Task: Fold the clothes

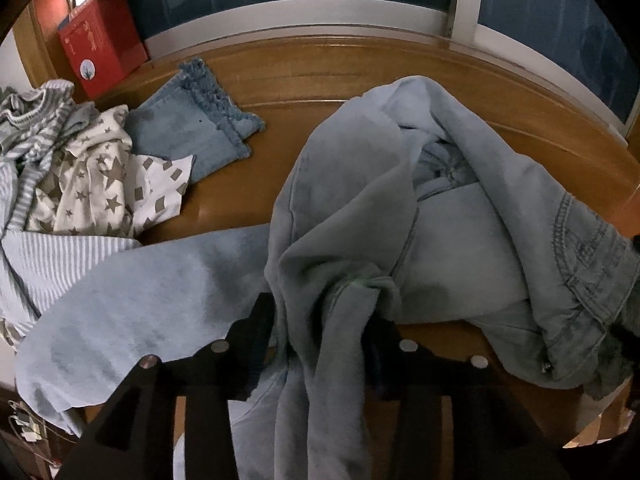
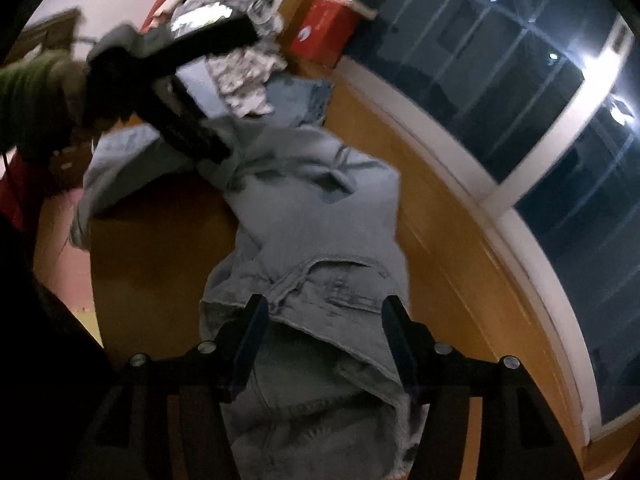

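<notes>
On my far left, at about nine o'clock in the left wrist view, I see a heap of clothes [image 1: 76, 168], star-printed and striped pieces, crumpled at the edge of the wooden desk [image 1: 280, 92], with a red box [image 1: 102, 46] behind it at ten o'clock and a fringed denim hem [image 1: 208, 112] poking out beside the heap. Moving right, the light-blue jeans [image 1: 400, 216] are the garment I am working: one leg runs off toward eight o'clock and the bunched seat and waistband pile up toward two o'clock. My left gripper [image 1: 320, 312] is closed on a gathered fold of those jeans, cloth pinched tight between its fingers and hanging down toward six o'clock. Further right, through the right wrist view, the jeans [image 2: 320, 216] stretch away from me along the twelve-to-six line, waistband end nearest, and my right gripper [image 2: 322, 320] stands wide with its fingers straddling the waistband, not pinching anything that I can make out. The left gripper [image 2: 208, 140] shows there at ten o'clock, gripping the far part of the same garment. The long axis of the jeans runs between my two grippers, so I judge the right one is nearer the waistband and should take it; the garment lies rumpled, not folded.
</notes>
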